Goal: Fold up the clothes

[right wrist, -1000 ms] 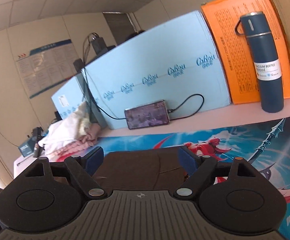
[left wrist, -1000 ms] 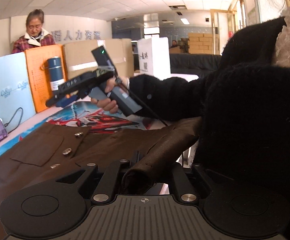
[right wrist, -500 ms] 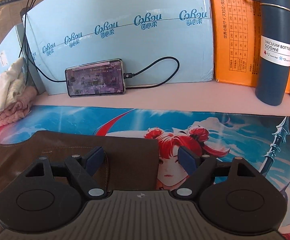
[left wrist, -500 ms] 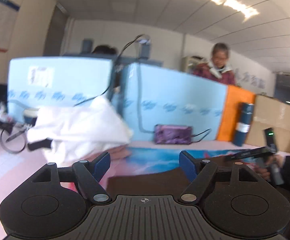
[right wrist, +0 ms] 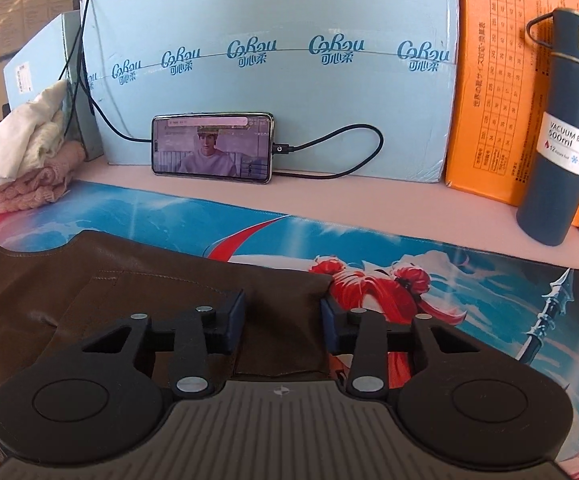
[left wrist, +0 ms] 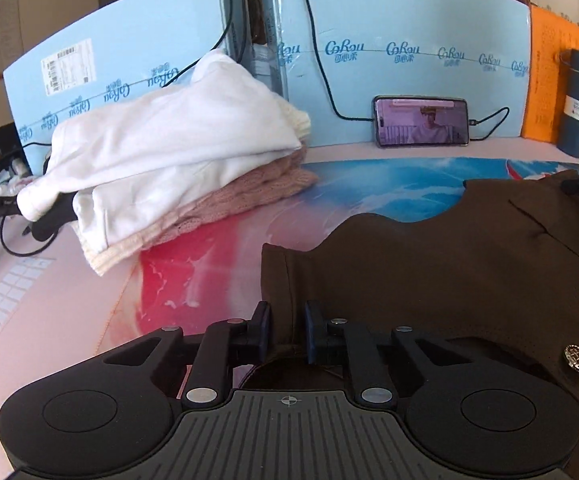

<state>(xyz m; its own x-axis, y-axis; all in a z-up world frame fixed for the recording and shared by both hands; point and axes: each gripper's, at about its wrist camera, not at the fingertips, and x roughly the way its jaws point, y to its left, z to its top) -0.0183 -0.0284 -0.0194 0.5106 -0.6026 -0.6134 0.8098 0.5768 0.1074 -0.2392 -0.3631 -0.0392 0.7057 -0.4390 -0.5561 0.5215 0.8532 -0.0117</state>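
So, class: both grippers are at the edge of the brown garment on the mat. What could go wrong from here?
1. The closing right gripper straddles only a corner of the brown garment; it may slip.
2. The left gripper, also closing, pinches a narrow fold; uneven lifting could skew the fold.
3. Dragging cloth could knock the phone.

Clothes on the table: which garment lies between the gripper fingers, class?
The brown jacket, flat on the mat. The white garment and pink knit sit piled apart.

Both wrist cams sit low behind their fingers, tilted down, close over the brown jacket (left wrist: 469, 264). Left looks across its left edge, right over its right corner. Shared: phone (right wrist: 212, 148), blue panel (right wrist: 273, 60), vacuum bottle (right wrist: 561, 128).
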